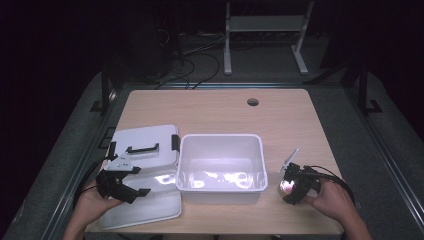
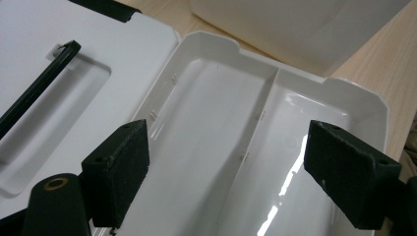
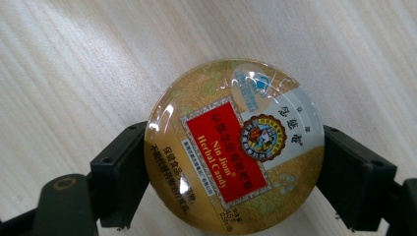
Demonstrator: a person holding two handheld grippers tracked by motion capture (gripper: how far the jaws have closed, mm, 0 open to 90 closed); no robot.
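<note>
A round candy tin [image 3: 235, 147] with a gold rim and a red label sits flat between the two black jaws of my right gripper [image 1: 290, 186], and the pads press on its opposite sides. It is just over the wooden table, right of the white bin [image 1: 220, 136]. My left gripper [image 2: 226, 162] stands open above a shallow white tray [image 2: 206, 123] with a centre divider. Nothing is between its fingers [image 2: 118, 167].
A white lid [image 1: 145, 137] with a black handle and black clips lies left of the bin, behind the tray [image 1: 150, 207]. The wooden table [image 1: 210, 107] has a round cable hole [image 1: 253, 102] at the back. Beyond the table, cables and a white stand are on the dark floor.
</note>
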